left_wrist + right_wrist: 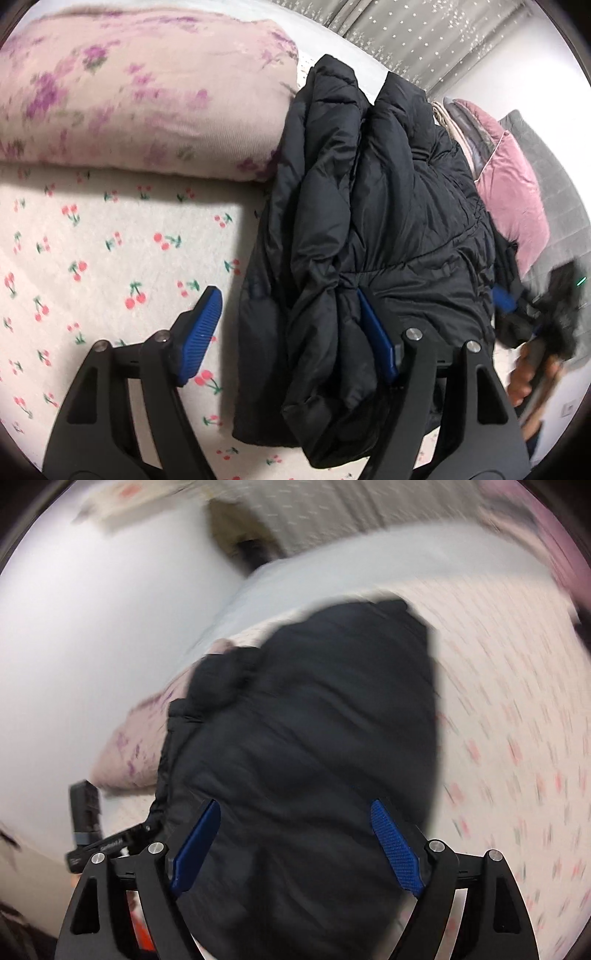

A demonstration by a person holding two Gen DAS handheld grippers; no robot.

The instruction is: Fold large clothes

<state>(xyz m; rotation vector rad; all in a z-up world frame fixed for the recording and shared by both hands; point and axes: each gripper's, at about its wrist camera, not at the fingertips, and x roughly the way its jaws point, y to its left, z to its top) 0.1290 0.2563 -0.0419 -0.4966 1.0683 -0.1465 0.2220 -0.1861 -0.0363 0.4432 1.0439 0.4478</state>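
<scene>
The right wrist view is smeared by motion: the cherry print of the bed sheet (517, 720) streaks into dashes. The black jacket (369, 221) hides part of the left gripper's (291, 336) right finger (376, 336). At the left wrist view's right edge, a hand (532, 376) is blurred and cut off.

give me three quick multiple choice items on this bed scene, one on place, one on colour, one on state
1. Where does the black jacket lie?
A. on the cherry-print sheet
B. on a chair
C. on the floor

2. What colour are the gripper pads?
A. red
B. blue
C. yellow

3. How do the left gripper jaws stand?
A. shut tight on nothing
B. open, straddling the jacket's edge
C. out of view

Answers: 1 A, the sheet shows all round the jacket; 2 B, both views show blue pads; 3 B, one pad lies over the sheet, the other against the jacket.
</scene>
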